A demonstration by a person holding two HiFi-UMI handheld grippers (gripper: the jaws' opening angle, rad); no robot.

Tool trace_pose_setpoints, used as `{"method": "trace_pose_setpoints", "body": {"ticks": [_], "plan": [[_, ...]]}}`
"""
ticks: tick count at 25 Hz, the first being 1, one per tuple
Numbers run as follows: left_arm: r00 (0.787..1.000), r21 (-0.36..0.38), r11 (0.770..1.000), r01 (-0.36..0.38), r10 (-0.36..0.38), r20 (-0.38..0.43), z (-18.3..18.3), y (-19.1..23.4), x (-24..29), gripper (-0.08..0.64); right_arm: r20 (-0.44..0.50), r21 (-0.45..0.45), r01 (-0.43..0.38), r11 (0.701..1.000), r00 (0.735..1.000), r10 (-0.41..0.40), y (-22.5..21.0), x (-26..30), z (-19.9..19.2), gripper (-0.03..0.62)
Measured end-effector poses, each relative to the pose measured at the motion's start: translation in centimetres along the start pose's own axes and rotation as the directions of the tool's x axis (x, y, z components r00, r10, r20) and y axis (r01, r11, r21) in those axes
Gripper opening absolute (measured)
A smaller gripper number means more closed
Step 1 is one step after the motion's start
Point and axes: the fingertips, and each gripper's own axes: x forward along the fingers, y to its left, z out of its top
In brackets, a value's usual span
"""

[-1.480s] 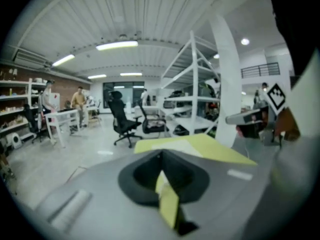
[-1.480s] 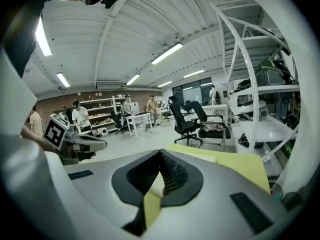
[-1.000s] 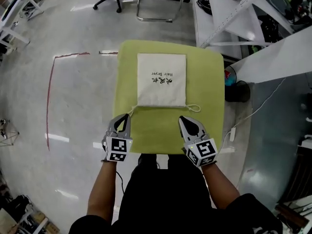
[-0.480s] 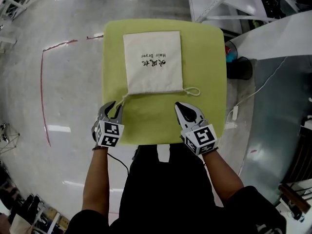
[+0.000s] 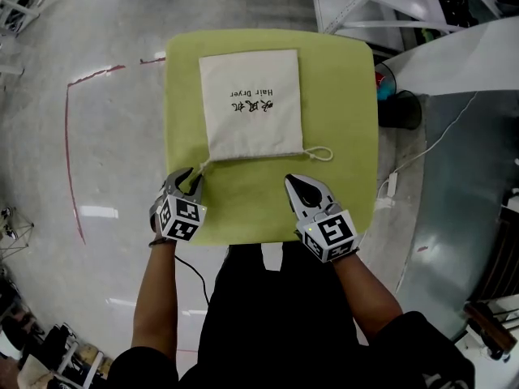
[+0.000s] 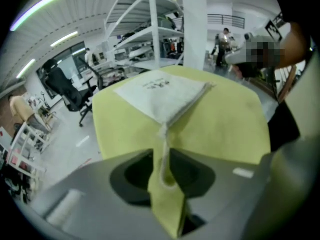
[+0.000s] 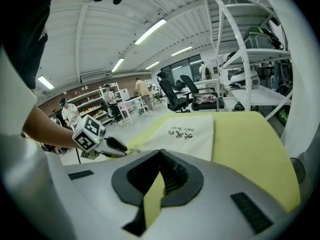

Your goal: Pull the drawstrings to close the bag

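Note:
A white cloth bag (image 5: 251, 104) printed "Hair Dryer" lies flat on a yellow-green table (image 5: 340, 96), its mouth toward me. My left gripper (image 5: 188, 177) is low over the table at the bag's near left corner. Its jaws have just been opening and stand apart, with the left drawstring (image 6: 163, 139) lying loose between them. In the left gripper view the bag (image 6: 160, 94) is just ahead of the left gripper (image 6: 161, 155). My right gripper (image 5: 290, 181) is shut and empty, a little short of the right drawstring loop (image 5: 322, 154). In the right gripper view the bag (image 7: 185, 134) lies beyond the right gripper (image 7: 160, 153).
The table's near edge is by my body. The grey floor bears a red tape line (image 5: 69, 136) on the left. White shelf frames (image 5: 422, 55) stand at the right, with a dark object (image 5: 401, 112) and a white cable with a plug strip (image 5: 388, 186).
Both grippers have sunk toward the table. The left jaws have opened and now straddle the left drawstring. The right gripper stays shut.

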Motion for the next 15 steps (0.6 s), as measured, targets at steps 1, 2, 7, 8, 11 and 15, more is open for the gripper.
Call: {"method": "trace_pose_setpoints", "body": {"ticks": [1, 2, 7, 8, 11, 15], "plan": [[1.000, 0.005, 1.000, 0.003, -0.003, -0.004, -0.02, -0.10, 0.09, 0.104, -0.002, 0.001, 0.000, 1.000, 1.000, 0.000, -0.07, -0.02, 0.07, -0.006], [1.000, 0.015, 1.000, 0.006, -0.006, -0.010, -0.04, -0.26, 0.15, 0.104, -0.001, 0.002, 0.001, 1.000, 1.000, -0.001, -0.15, -0.06, 0.18, -0.006], [0.999, 0.070, 0.997, 0.027, -0.025, -0.030, -0.16, -1.01, 0.45, 0.103, 0.003, 0.018, 0.002, 1.000, 1.000, -0.002, -0.58, -0.42, 0.26, -0.006], [0.999, 0.073, 0.997, 0.033, -0.031, -0.032, -0.12, -1.06, 0.48, 0.100, 0.001, 0.022, 0.002, 1.000, 1.000, -0.002, -0.67, -0.51, 0.15, -0.006], [0.998, 0.069, 0.996, 0.049, -0.046, -0.043, -0.10, -0.93, 0.48, 0.100, -0.002, 0.036, 0.001, 0.999, 1.000, -0.001, -0.85, -0.64, -0.19, -0.006], [0.995, 0.054, 0.996, 0.073, -0.069, -0.068, -0.43, -0.57, 0.63, 0.100, -0.002, 0.045, -0.005, 0.999, 1.000, 0.006, -0.76, -0.65, -0.26, -0.006]]}}
